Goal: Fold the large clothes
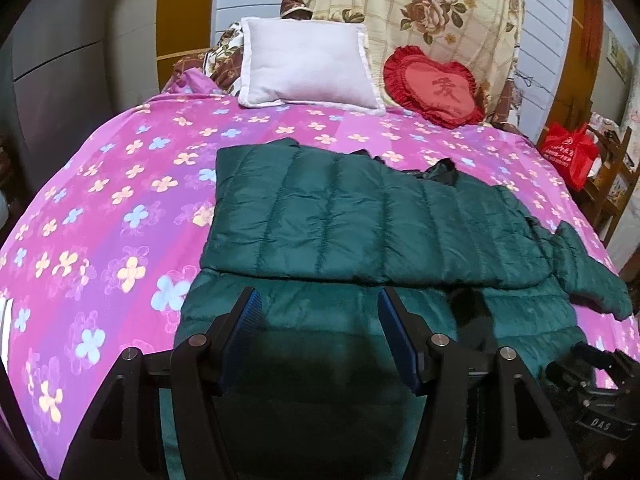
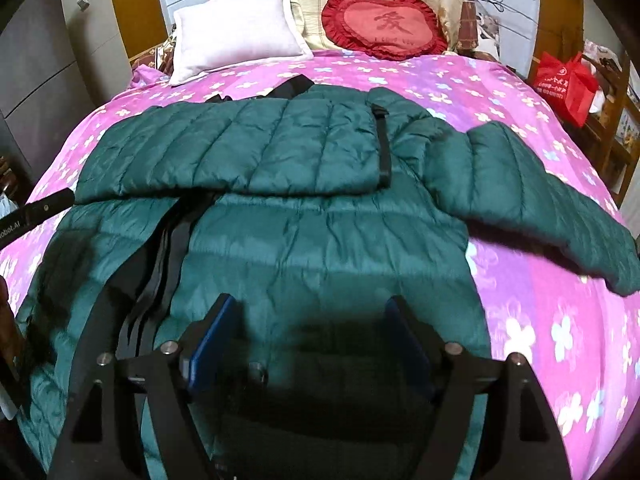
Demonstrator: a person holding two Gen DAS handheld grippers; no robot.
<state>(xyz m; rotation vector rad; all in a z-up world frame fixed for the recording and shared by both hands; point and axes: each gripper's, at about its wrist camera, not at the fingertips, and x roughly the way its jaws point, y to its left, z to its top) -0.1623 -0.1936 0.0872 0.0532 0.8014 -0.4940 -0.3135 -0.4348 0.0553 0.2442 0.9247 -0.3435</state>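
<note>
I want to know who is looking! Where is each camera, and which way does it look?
Left wrist: rides the left tongs, looks down the bed over the jacket toward the pillow; the right tongs show at its right edge.
Right wrist: rides the right tongs, same direction, over the jacket's sleeve.
Both share jacket, pillow, heart cushion, red bag.

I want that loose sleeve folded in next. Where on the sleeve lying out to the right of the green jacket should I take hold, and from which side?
Grip the sleeve near its cuff end, coming from the right with the right tongs, probably. It lies flat, angled out over the bedspread, free of the folded body.
</note>
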